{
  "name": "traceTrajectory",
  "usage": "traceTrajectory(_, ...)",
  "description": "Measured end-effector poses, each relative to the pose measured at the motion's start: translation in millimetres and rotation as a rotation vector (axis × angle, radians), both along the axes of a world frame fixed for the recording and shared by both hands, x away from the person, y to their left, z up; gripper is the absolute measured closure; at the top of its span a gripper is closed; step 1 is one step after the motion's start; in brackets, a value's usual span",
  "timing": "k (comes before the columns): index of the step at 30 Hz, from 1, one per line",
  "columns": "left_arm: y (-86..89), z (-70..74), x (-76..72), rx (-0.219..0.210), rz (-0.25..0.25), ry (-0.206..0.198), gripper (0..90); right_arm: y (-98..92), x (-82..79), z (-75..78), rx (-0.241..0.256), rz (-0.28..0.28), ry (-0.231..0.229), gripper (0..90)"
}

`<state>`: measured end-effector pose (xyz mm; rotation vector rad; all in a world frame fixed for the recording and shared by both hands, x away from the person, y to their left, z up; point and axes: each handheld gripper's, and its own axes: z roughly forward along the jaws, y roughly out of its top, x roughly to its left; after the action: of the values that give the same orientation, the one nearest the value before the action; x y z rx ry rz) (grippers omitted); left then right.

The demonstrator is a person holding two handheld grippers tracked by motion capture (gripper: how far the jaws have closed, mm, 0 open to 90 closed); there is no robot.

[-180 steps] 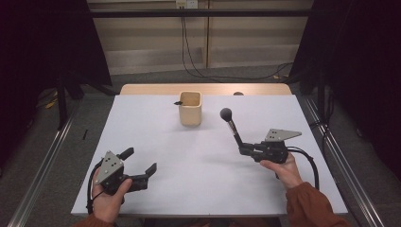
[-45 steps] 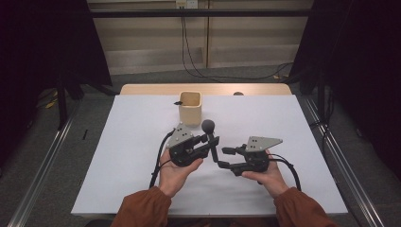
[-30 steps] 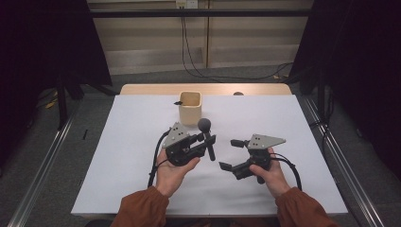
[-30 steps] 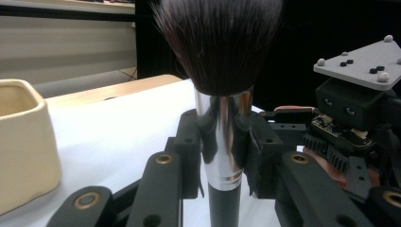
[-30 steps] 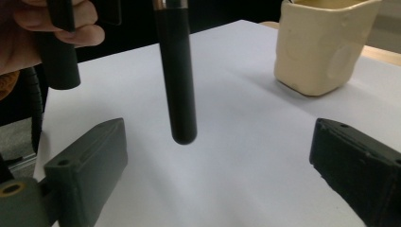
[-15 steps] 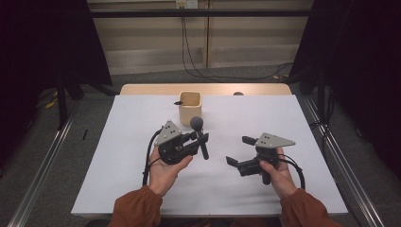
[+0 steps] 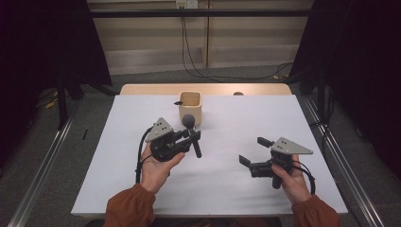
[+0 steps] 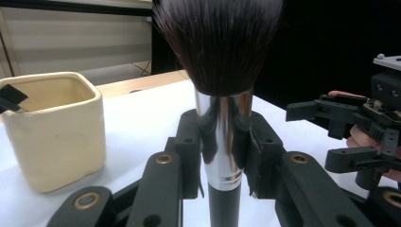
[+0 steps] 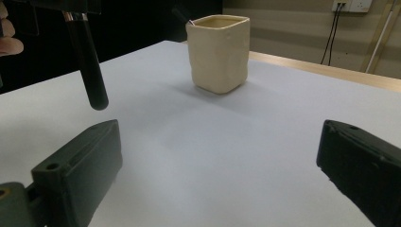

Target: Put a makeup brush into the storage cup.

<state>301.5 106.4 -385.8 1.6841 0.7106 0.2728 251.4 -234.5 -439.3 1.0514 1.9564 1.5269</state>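
A make-up brush (image 7: 193,135) with a dark fluffy head and a black handle stands nearly upright in my left gripper (image 7: 190,138), just in front of the cream square cup (image 7: 190,108). In the left gripper view the jaws are shut on the brush's silver ferrule (image 8: 222,137), with the cup (image 8: 52,127) to the left; a small black piece (image 8: 12,97) sticks out of it. My right gripper (image 7: 251,150) hovers open at the right of the white table (image 7: 118,179). In the right gripper view its jaws stand wide apart, facing the cup (image 9: 220,52) and the brush handle (image 9: 90,66).
A wooden strip (image 7: 142,89) borders the table's far edge. Cables (image 7: 189,52) hang down the wall behind. Metal rails (image 7: 42,175) run along the floor on both sides. The right gripper (image 8: 350,132) appears at the right edge of the left gripper view.
The brush went from the right gripper to the left one. The left gripper has since carried it up and left toward the cup, while the right gripper has opened and drawn back to the right.
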Motion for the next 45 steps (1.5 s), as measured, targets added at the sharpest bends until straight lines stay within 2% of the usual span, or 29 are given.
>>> traceTrajectory(5,7.4,5.4,2.7,0.006,0.002,0.006,70.5,-6.2,-8.0,0.5,0.004,-0.002,0.0,0.7)
traceTrajectory(9,16.3,9.8,5.2,0.002,0.017,0.001,70.5,-10.2,-15.1,0.5,-0.019,-0.005,-0.009,0.7)
traceTrajectory(14,25.1,15.1,7.6,0.007,0.029,-0.009,70.5,-18.7,-20.5,0.3,-0.005,-0.014,0.005,0.7)
traceTrajectory(20,33.6,23.9,11.2,0.0,0.037,-0.012,70.5,-30.5,-25.5,-0.7,-0.007,-0.058,0.004,1.0)
traceTrajectory(28,41.0,32.2,17.7,0.012,0.051,-0.018,70.5,-42.0,-33.6,-3.2,-0.013,-0.116,-0.001,1.0)
traceTrajectory(37,43.6,39.8,35.9,0.012,0.074,-0.015,70.5,-45.8,-42.0,-6.2,-0.016,-0.154,-0.02,0.9)
traceTrajectory(39,41.6,39.9,42.5,0.03,0.083,-0.013,70.5,-47.0,-43.7,-6.4,-0.018,-0.168,-0.029,0.9)
traceTrajectory(41,40.1,40.5,47.1,0.027,0.088,-0.009,70.5,-49.1,-44.7,-6.8,-0.018,-0.173,-0.03,1.0)
traceTrajectory(45,37.2,47.4,55.2,0.027,0.097,-0.022,70.5,-51.8,-47.5,-8.3,-0.019,-0.185,-0.027,0.9)
